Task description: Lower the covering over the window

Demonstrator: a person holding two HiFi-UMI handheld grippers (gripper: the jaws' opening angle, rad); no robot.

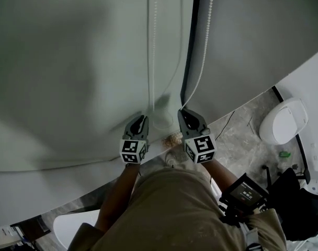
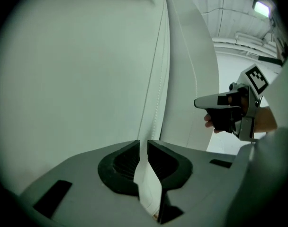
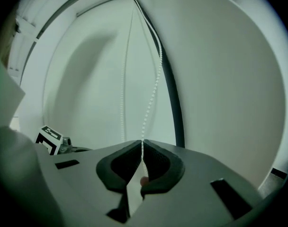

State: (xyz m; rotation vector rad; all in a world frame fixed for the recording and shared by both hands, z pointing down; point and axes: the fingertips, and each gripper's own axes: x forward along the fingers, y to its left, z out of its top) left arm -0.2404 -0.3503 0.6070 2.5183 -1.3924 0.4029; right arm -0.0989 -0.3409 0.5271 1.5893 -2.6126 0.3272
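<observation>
Currently the blind (image 1: pixel 70 61) is hanging straight ahead of the person, beside a dark strip (image 1: pixel 190 46). The right tongs (image 3: pixel 142 143) are pinching one strand of the bead chain (image 3: pixel 151 97), closed on it at the very tips. The left tongs (image 2: pixel 143 143) are standing a narrow slit apart, the other strand running through, seemingly unpinched.

Risks noted:
- The chain is sitting so near the right tips that a hard tug is likely slipping it free.
- Drawing both strands together is risking a jam.
- Pulling the wrong strand is raising the covering
</observation>
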